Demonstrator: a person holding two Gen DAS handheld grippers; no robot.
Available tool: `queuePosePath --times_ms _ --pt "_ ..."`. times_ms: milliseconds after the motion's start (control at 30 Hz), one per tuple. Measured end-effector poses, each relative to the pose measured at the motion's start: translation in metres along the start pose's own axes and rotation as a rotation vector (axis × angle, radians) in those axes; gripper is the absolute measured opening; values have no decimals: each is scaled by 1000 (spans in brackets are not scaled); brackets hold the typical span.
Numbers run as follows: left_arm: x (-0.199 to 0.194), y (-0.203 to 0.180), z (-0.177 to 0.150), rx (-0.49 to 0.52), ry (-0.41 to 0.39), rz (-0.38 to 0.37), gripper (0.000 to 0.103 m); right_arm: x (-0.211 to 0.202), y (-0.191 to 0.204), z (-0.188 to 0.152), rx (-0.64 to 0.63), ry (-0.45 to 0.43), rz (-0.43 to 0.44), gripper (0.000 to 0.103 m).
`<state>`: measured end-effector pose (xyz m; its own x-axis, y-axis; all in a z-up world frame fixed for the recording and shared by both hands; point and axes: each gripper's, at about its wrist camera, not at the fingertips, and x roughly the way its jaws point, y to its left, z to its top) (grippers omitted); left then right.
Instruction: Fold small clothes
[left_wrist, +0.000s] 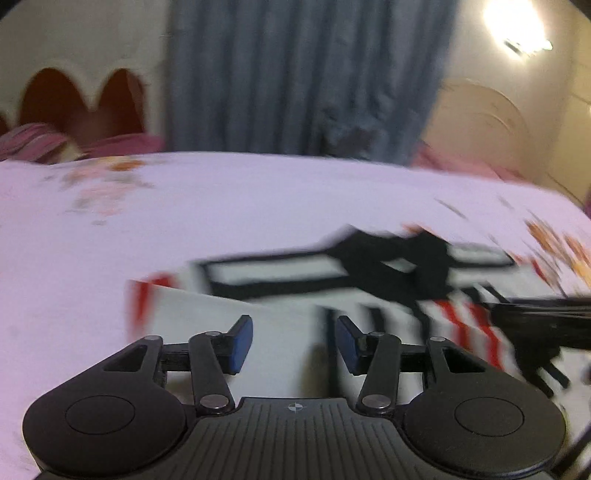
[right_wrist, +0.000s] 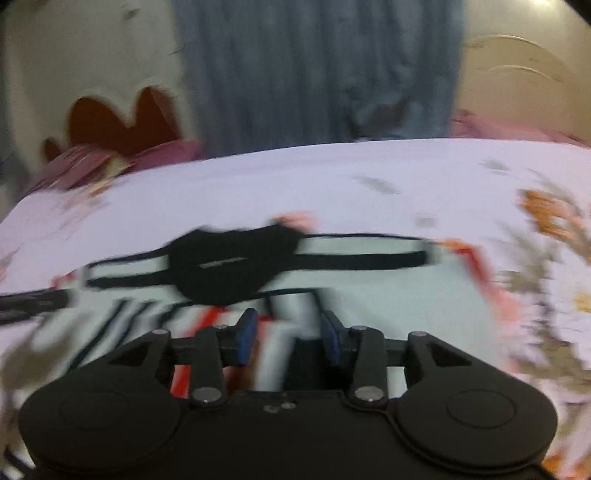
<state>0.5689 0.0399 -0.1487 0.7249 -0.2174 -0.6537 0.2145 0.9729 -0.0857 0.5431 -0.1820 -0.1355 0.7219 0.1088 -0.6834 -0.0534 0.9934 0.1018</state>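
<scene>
A small white garment (left_wrist: 280, 273) with black bands, a black collar and red stripes lies flat on the bed; it also shows in the right wrist view (right_wrist: 362, 295). My left gripper (left_wrist: 294, 343) is open and empty, just above the garment's near white part. My right gripper (right_wrist: 289, 338) is open and empty over the striped front, close below the black collar (right_wrist: 232, 266). The right gripper's black body (left_wrist: 546, 325) shows at the right edge of the left wrist view. Both views are motion-blurred.
The bed sheet (left_wrist: 221, 206) is pale lilac with orange flower prints (right_wrist: 554, 218). Pink pillows (left_wrist: 33, 144) lie at the far left by a brown headboard. A grey-blue curtain (left_wrist: 295, 74) hangs behind the bed.
</scene>
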Motion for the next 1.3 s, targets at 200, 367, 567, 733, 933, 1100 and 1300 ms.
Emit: queuePosePath --times_ms 200,367,567,733,933,1100,1300 --pt "5 11 -20 -1 37 105 49 21 12 -19 -59 24 -71 30" --pt "-16 49 -29 -33 27 179 49 2 -28 -27 -18 9 -152 26" --pt "-64 7 -39 -14 -96 136 49 -24 6 -25 -70 -41 -89 38" --pt "-48 -15 -69 2 19 140 50 -19 36 -51 -167 1 -41 37" --pt "-66 3 -90 18 -16 190 54 -33 0 -72 -146 -27 -109 37" --pt "-66 11 -87 61 1 157 54 -31 -5 -67 -126 -6 -115 42" --pt "-44 32 -37 70 -48 178 55 -30 -11 -37 -84 -76 -126 34"
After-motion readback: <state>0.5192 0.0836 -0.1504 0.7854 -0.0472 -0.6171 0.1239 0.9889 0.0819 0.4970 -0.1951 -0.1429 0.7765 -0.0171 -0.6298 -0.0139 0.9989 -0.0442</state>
